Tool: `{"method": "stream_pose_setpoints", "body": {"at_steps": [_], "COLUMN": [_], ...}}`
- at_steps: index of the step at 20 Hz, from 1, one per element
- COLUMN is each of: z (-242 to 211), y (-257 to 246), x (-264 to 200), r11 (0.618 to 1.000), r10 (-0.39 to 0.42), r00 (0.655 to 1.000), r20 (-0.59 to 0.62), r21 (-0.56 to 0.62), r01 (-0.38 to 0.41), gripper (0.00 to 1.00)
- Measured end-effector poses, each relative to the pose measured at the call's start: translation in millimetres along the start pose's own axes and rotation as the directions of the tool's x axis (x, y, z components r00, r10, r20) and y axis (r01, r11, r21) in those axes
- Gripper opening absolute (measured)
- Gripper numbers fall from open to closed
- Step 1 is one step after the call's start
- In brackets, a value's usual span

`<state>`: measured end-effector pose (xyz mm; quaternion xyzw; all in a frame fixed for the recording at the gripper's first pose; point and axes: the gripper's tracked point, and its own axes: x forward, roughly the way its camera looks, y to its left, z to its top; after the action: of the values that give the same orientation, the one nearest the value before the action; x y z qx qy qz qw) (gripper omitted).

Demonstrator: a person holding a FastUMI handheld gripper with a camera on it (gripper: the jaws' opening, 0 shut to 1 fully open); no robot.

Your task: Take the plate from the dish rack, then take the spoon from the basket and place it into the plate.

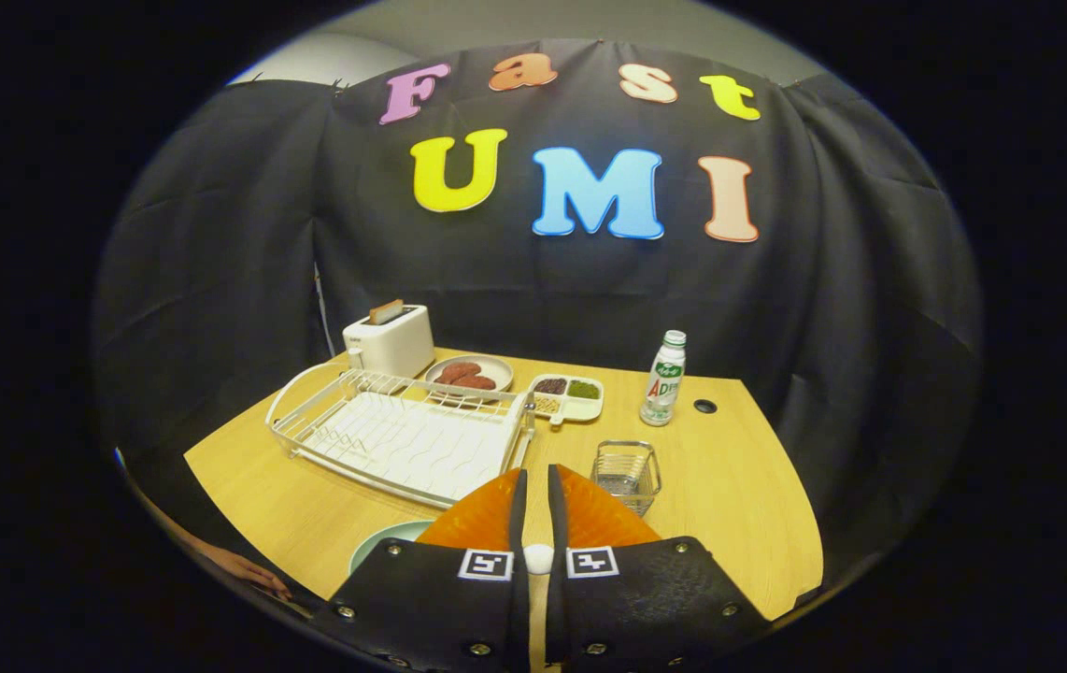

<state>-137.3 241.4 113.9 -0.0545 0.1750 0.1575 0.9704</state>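
My gripper [534, 486] is held above the near part of the wooden table [739, 486], its fingers almost together. A small white rounded piece, which looks like the spoon [538, 558], is pinched between them near their base; the rest of it is hidden. The pale green plate [382, 544] lies flat on the table just left of the fingers, partly covered by them. Beyond the fingers to the left, the white wire dish rack [403, 437] holds no dishes. Just right of the fingertips stands the small wire basket [628, 472], and I see nothing inside it.
At the back of the table are a white toaster [391, 339], a plate of sausages [469, 372], a divided snack tray [568, 394] and a small bottle [663, 379]. A person's hand [246, 566] rests at the near left table edge.
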Motion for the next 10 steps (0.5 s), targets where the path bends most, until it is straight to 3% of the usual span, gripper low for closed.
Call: {"method": "stream_pose_setpoints", "body": {"at_steps": [10], "z": [-20.6], "y": [60.0], "x": [35.3], "r11": [0.984], "r10": [0.148], "r00": [0.985], "r20": [-0.089], "r21": [-0.084], "r01": [-0.155], "gripper": [0.07]}}
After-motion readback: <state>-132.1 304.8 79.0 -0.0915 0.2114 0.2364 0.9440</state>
